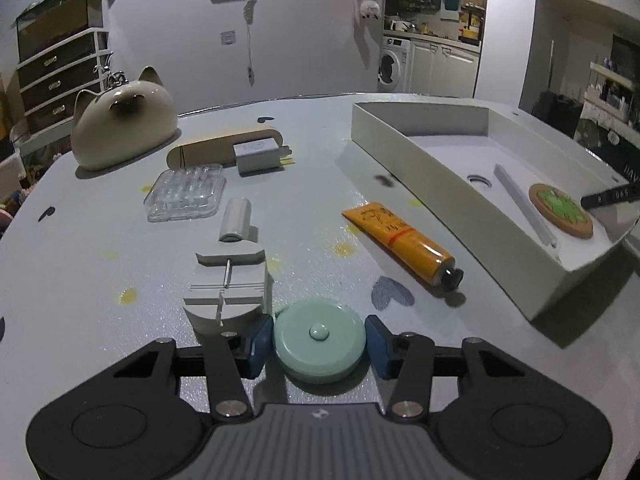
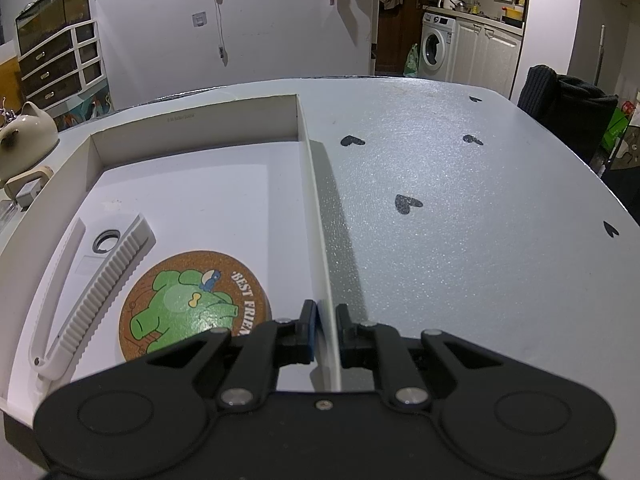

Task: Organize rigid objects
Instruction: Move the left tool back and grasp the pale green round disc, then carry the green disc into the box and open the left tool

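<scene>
Two claws low, level: left claw [image 1: 319,347] clamps mint disc [image 1: 319,339]; right claw [image 2: 327,334] pinches box wall [image 2: 320,216].

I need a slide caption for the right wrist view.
Right gripper clamps the box wall; a cork coaster lies inside.

Mint-green round case [image 1: 319,340], orange tube [image 1: 400,240], white box [image 1: 420,160], brown coaster [image 2: 196,304] with green cartoon.
</scene>
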